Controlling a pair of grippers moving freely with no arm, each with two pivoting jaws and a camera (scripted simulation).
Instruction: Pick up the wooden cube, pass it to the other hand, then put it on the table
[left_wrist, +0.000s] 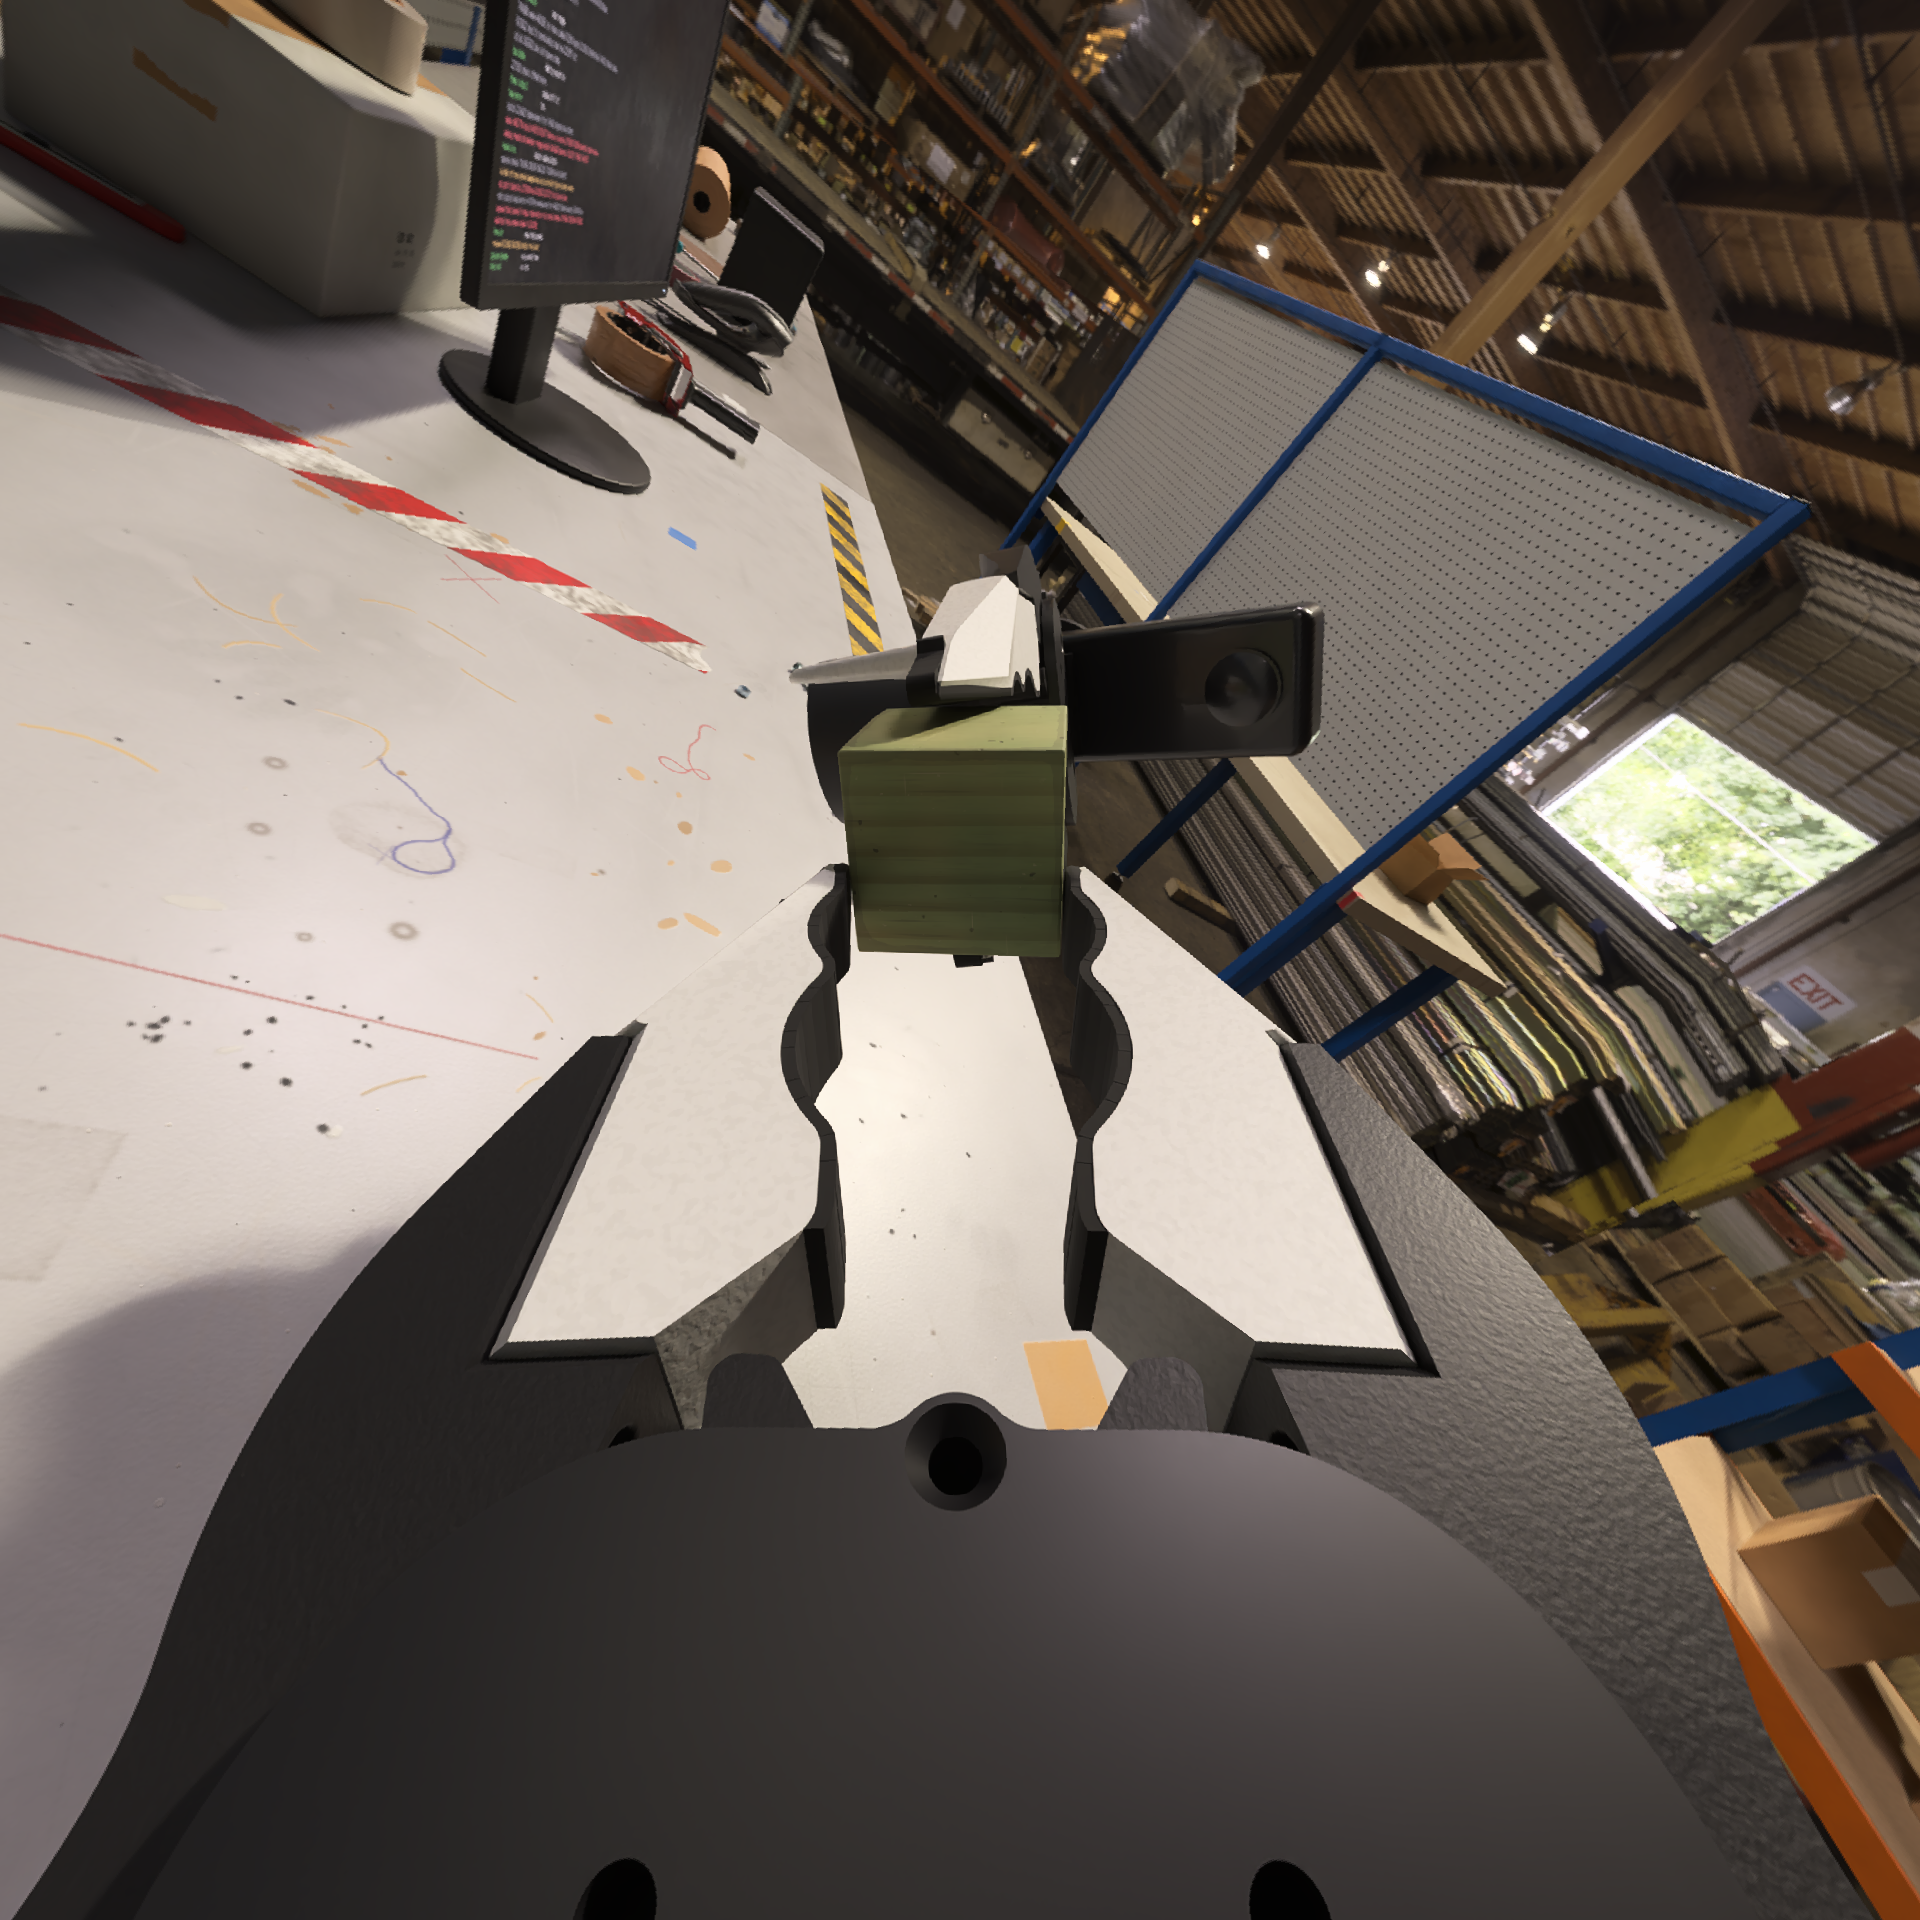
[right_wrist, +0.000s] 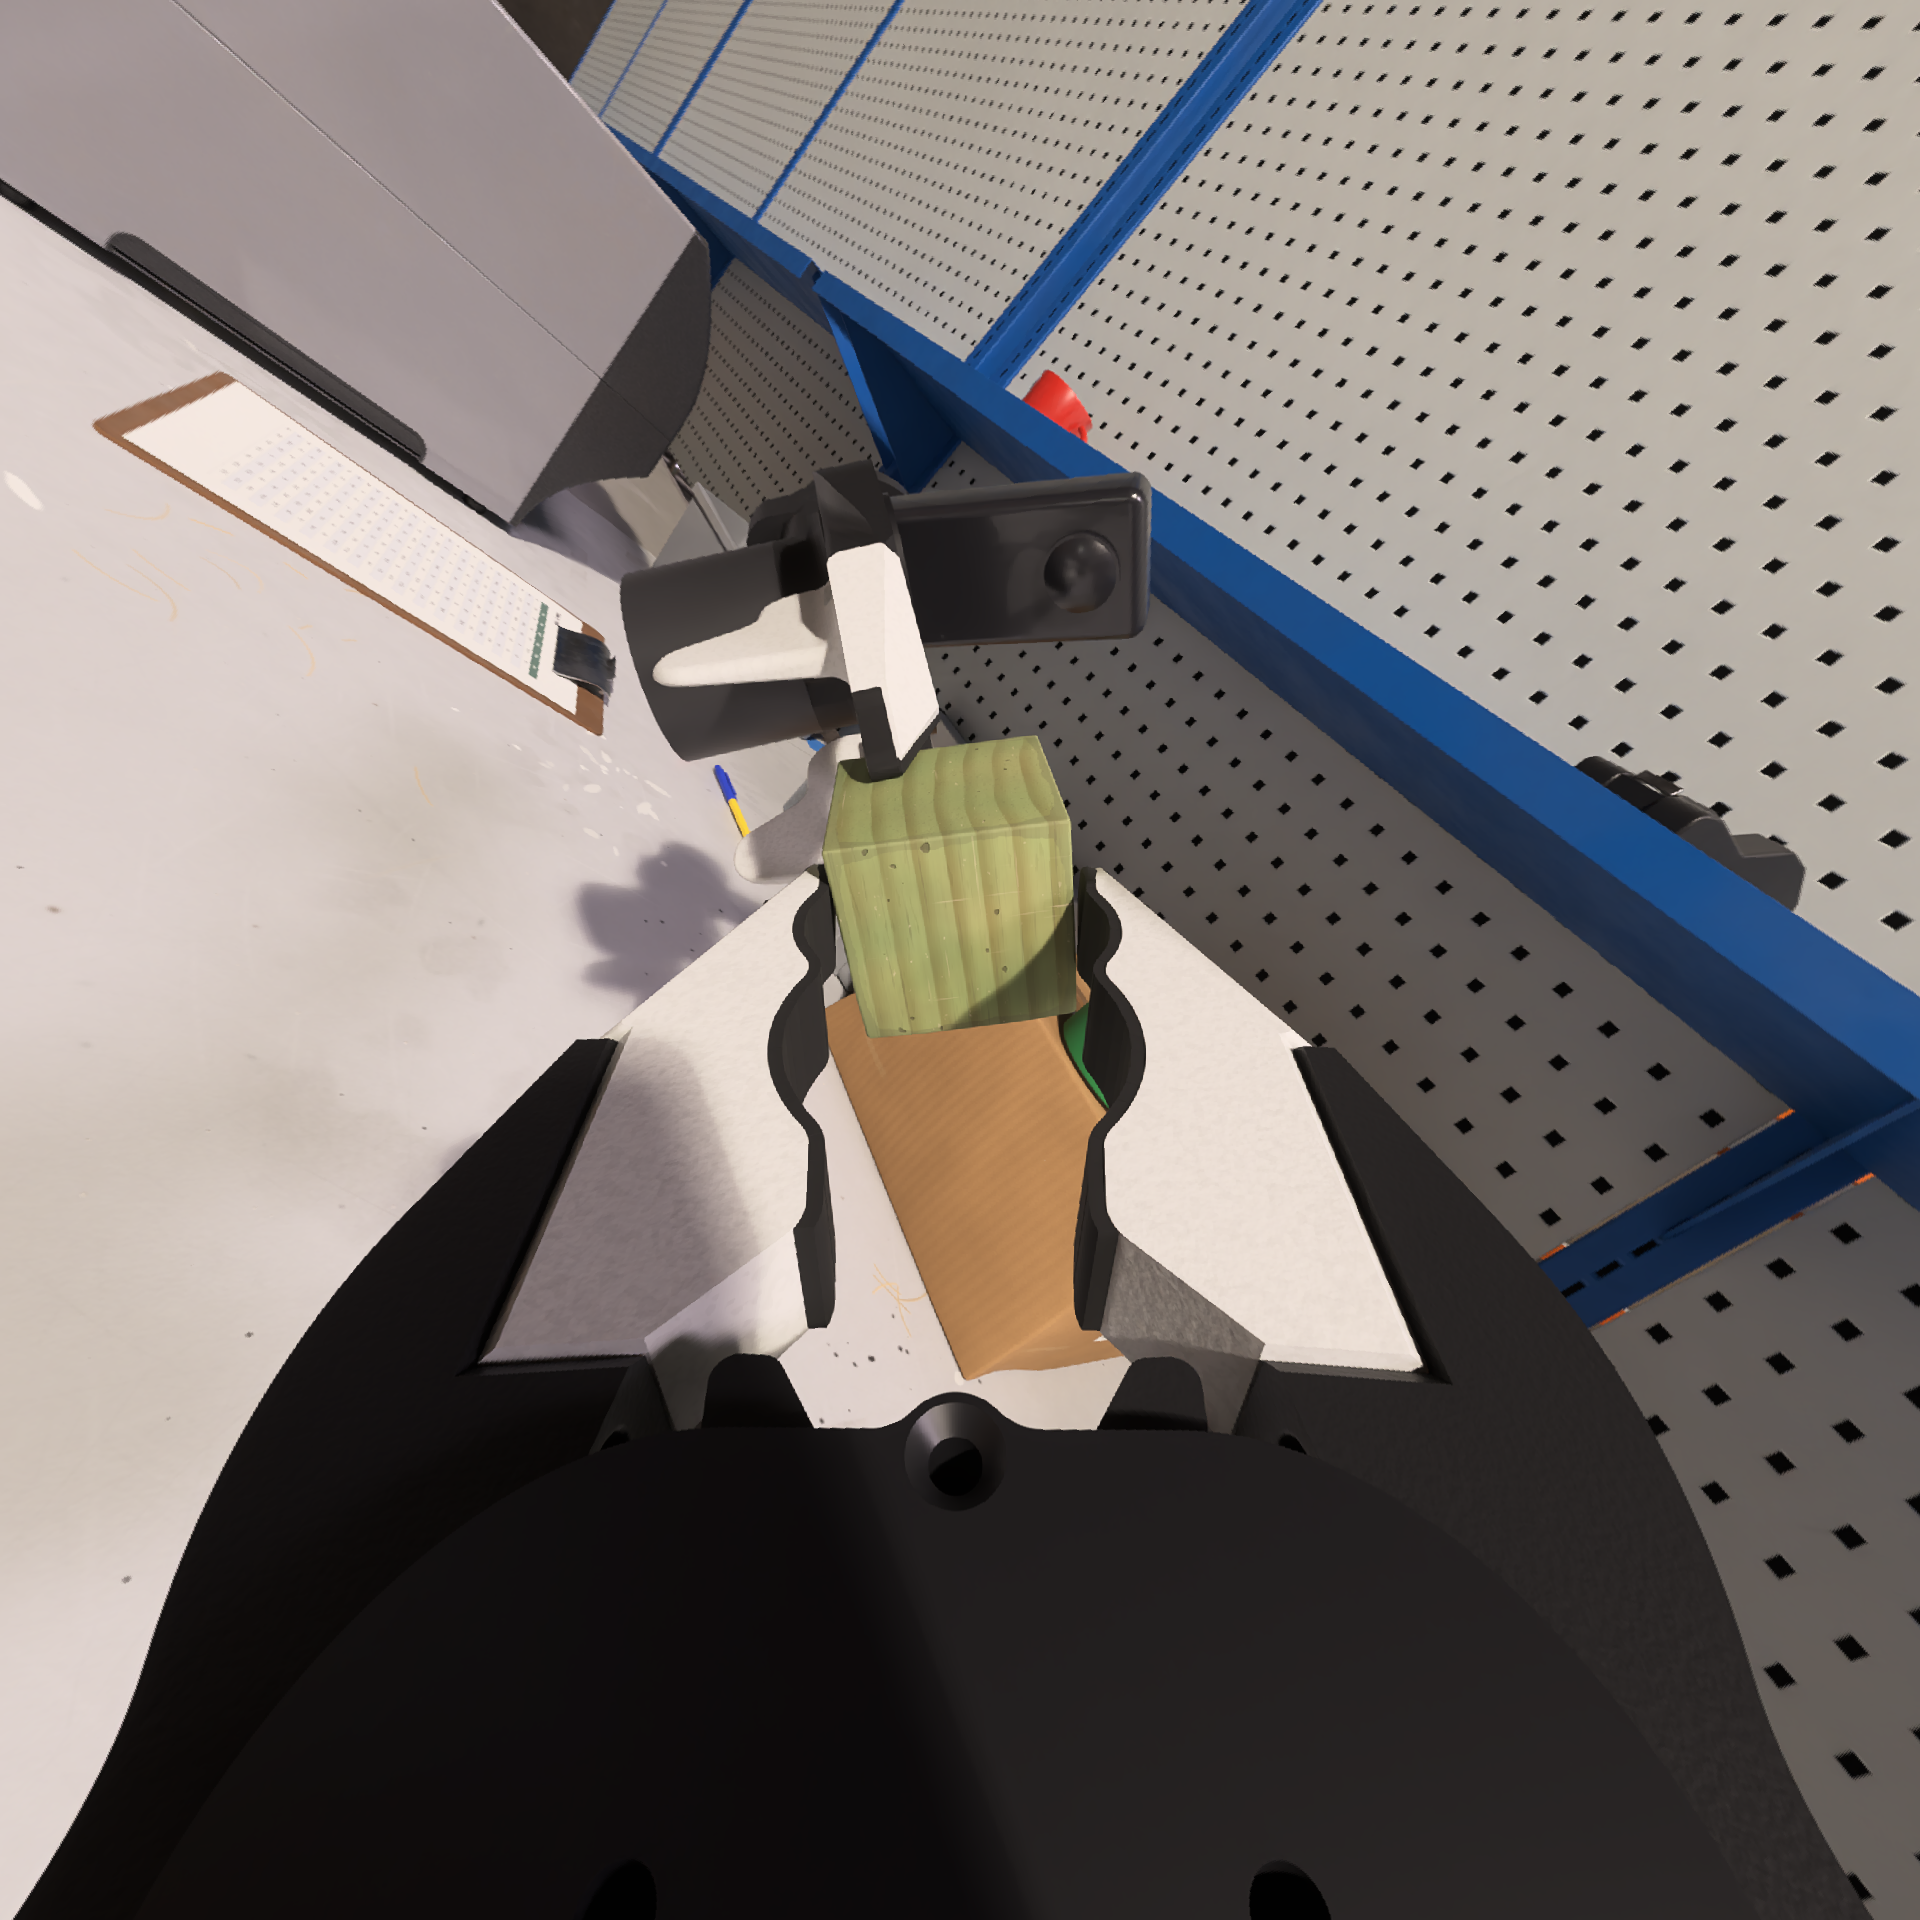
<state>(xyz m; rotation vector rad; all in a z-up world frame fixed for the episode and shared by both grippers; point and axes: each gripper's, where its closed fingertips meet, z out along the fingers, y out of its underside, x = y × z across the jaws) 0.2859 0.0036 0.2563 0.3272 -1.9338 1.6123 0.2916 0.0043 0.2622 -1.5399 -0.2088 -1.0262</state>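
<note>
The wooden cube (left_wrist: 951, 842), greenish with grain lines, hangs in the air above the white table (left_wrist: 312, 831) near its edge. My left gripper (left_wrist: 956, 899) pinches it with the very tips of its fingers. My right gripper (right_wrist: 951, 914) closes on the same cube (right_wrist: 945, 894), which sits a little deeper between its fingers. Each gripper shows in the other's view, just past the cube: the right one in the left wrist view (left_wrist: 997, 644), the left one in the right wrist view (right_wrist: 831, 644), one of its pads on the cube's far top corner.
A monitor (left_wrist: 582, 156), a grey machine (left_wrist: 260, 156) and a tape roll (left_wrist: 634, 343) stand on the table's far part. A clipboard (right_wrist: 343, 540), a pen (right_wrist: 730, 800) and a cardboard box (right_wrist: 977, 1174) lie below. A blue-framed pegboard (right_wrist: 1455, 520) stands close behind.
</note>
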